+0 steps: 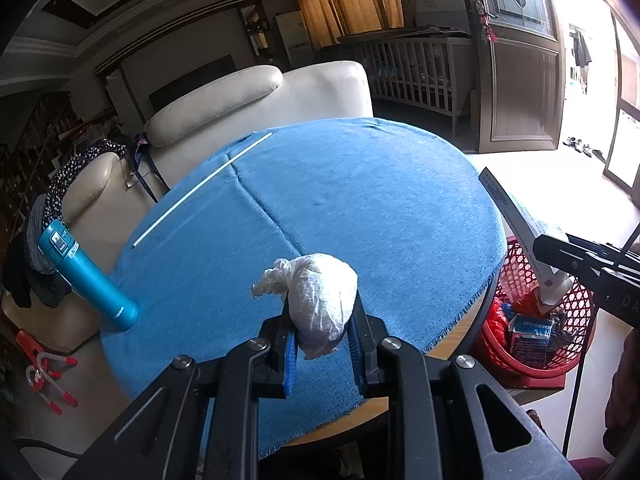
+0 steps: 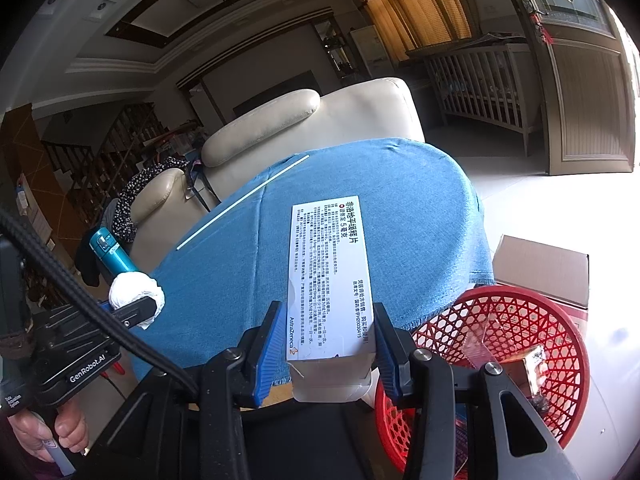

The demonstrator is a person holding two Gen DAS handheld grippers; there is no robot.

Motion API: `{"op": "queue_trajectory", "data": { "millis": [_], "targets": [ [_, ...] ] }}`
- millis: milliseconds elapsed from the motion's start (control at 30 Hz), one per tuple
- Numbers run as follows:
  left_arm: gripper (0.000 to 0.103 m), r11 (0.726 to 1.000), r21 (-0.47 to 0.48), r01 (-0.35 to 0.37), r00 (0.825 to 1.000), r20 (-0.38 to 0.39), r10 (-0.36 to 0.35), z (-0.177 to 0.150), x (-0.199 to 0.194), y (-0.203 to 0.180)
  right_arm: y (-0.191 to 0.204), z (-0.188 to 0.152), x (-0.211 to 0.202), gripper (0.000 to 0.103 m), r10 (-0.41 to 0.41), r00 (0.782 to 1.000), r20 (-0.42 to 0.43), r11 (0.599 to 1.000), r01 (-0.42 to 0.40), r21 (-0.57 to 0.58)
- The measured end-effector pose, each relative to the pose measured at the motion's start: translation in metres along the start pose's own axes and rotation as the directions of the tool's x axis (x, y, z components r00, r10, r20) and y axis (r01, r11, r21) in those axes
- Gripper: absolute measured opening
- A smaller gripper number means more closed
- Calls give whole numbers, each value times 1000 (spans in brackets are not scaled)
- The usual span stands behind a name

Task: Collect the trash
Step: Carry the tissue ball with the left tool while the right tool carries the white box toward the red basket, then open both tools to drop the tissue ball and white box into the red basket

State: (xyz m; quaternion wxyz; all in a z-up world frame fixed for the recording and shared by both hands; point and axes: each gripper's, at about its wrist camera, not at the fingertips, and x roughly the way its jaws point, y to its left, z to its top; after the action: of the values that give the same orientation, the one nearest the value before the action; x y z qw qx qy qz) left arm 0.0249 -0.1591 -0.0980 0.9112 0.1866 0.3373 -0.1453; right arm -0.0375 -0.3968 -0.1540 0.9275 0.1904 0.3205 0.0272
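My left gripper [image 1: 322, 320] is shut on a crumpled white tissue wad [image 1: 320, 300], held just above the blue cloth of the round table [image 1: 360, 200]. It also shows in the right wrist view [image 2: 134, 294]. My right gripper [image 2: 326, 332] is shut on a white medicine box [image 2: 330, 276] with printed text, held over the table's right edge. The box also shows in the left wrist view [image 1: 516, 216]. A red mesh basket [image 2: 520, 320] stands on the floor right of the table, with several packets inside [image 1: 532, 332]. A white straw [image 1: 200, 188] lies on the cloth at the far left.
A teal flask [image 1: 88, 276] lies at the table's left edge. A cream armchair [image 1: 260, 96] stands behind the table. A cardboard box [image 2: 544, 268] sits behind the basket. A red and white clamp [image 1: 44, 368] lies on the floor at the left.
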Motion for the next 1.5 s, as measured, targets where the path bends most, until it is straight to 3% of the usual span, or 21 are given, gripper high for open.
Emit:
{"op": "queue_trajectory", "data": {
  "millis": [867,1000,1167,1300,1500],
  "targets": [
    [24,1000,27,6,1000,-4,-6,1,1,-7,-10,0,0,45,2,1000,-4,999,-2,41],
    [24,997,61,57,998,-34,-55,9,3,-18,-13,1,-1,45,-15,1000,0,999,15,35],
    [24,960,139,244,970,-26,-242,45,-1,-53,-45,13,-21,45,-109,992,57,993,106,53],
    [24,908,146,393,920,-65,-387,66,7,-84,-93,22,-43,45,-175,980,92,973,157,172],
    [25,857,133,498,864,-160,-478,66,34,-123,-150,15,-52,45,-204,977,57,934,177,309]
  ]
}}
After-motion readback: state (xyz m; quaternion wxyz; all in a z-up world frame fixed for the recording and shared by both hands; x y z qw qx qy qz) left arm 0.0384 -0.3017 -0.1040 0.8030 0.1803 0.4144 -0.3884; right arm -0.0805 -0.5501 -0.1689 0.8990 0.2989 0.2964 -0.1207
